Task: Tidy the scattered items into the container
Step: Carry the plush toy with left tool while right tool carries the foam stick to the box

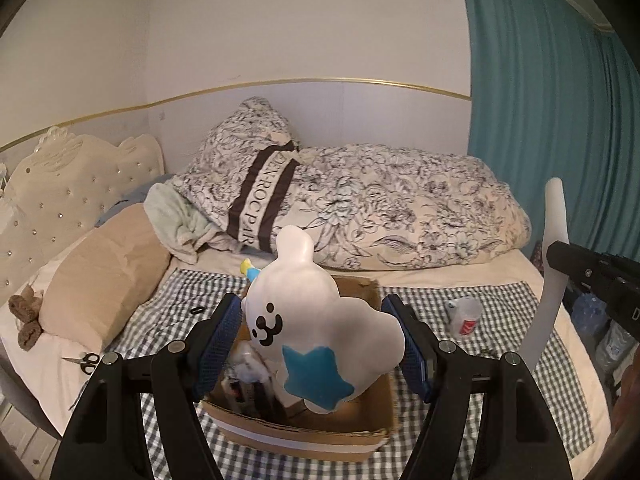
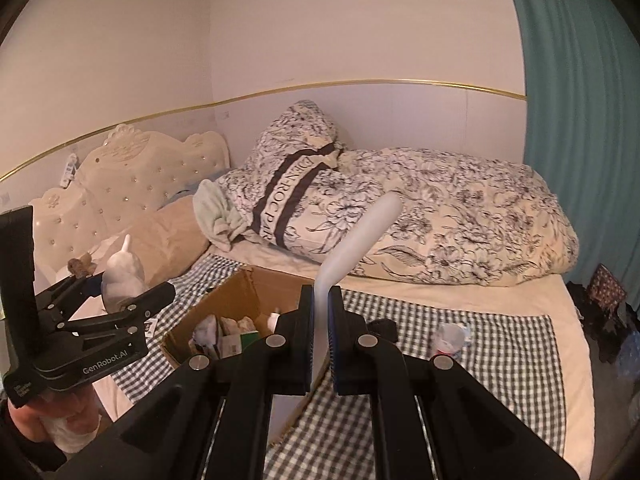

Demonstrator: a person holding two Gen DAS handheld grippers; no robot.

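**Grippers over cardboard box, both loaded**

Left wrist view: cardboard box (image 1: 360, 432), open-topped with corrugated brown walls, sits on the gingham blanket (image 1: 500, 320). Left gripper (image 1: 316, 344) angles downward above the box, its blue textured pads clamped wide on a glossy white toy figure (image 1: 304, 292) with a rounded body, a printed black face and a blue star patch. The figure hangs over the box opening; soft packets lie inside. Right of the box, a small clear cup (image 1: 464, 316) lies on the blanket. Left of the box: black-handled scissors (image 1: 84, 361) and a black ring (image 1: 197, 311).

Right wrist view: right gripper (image 2: 320, 340) is closed narrow on a flat, smooth, translucent white strip (image 2: 352, 240), which bends and rises past the box's right edge. The left gripper (image 2: 116, 296), gripped by a hand (image 2: 60, 424), holds the figure left of the box (image 2: 236, 292).
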